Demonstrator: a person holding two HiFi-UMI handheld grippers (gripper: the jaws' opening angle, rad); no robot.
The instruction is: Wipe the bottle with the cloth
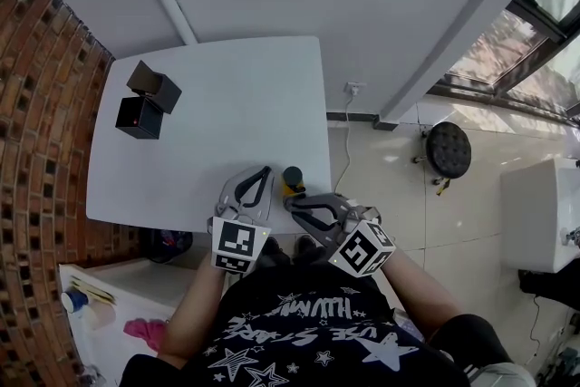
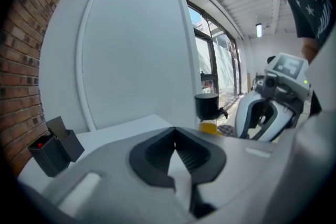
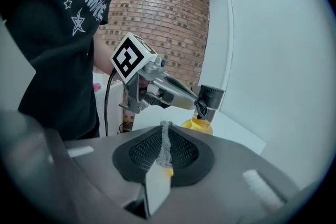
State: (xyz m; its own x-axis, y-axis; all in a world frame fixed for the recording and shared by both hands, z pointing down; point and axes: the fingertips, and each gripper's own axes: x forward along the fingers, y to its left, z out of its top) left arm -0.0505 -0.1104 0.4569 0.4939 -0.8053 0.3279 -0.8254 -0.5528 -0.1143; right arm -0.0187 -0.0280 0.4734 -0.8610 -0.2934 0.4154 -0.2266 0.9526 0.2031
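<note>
A small bottle (image 1: 292, 181) with a black cap and yellow liquid stands at the near right edge of the white table (image 1: 227, 95). My left gripper (image 1: 265, 170) reaches over the table just left of the bottle. In the left gripper view its jaws (image 2: 175, 131) are shut with nothing between them, and the bottle (image 2: 208, 110) stands to their right. My right gripper (image 1: 291, 200) is just in front of the bottle. In the right gripper view its jaws (image 3: 166, 131) are shut on a strip of grey cloth (image 3: 166, 147). Beyond them the bottle (image 3: 203, 115) stands with the left gripper's tip (image 3: 200, 106) at its neck.
Two black boxes (image 1: 145, 100) sit at the table's far left. A brick wall (image 1: 36, 104) runs along the left side. A black round stool (image 1: 449, 149) stands on the tiled floor to the right. A low white cabinet (image 1: 118, 304) with small items is at my left.
</note>
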